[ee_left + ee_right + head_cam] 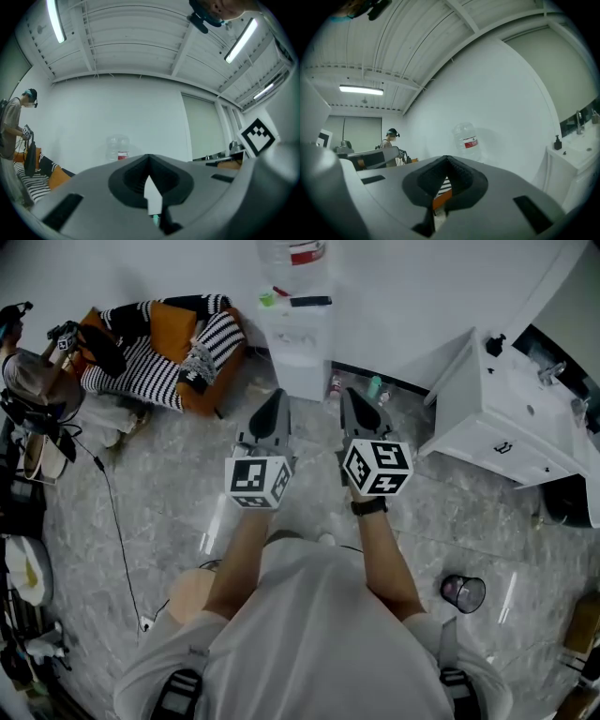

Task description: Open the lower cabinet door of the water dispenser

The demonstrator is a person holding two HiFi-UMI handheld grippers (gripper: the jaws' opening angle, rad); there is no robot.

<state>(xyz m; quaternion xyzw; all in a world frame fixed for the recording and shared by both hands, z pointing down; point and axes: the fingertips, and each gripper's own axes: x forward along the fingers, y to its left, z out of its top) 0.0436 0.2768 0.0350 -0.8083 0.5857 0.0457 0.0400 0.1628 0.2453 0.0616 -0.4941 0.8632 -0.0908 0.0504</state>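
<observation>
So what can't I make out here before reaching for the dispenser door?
- Cabinet door, head view: too small and steeply seen; handle unreadable.
- Dispenser below the bottle, gripper views: hidden behind the left gripper and right gripper themselves.
- Bottle top, head view: cut by the upper edge.

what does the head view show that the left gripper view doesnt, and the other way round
Only the head view: the marble floor, a small bin and the person's own arms. Only the left gripper view: the ceiling and its strip lights. Both: the bottle on the water dispenser, the striped sofa, and the left gripper, its jaws together with nothing between them.
</observation>
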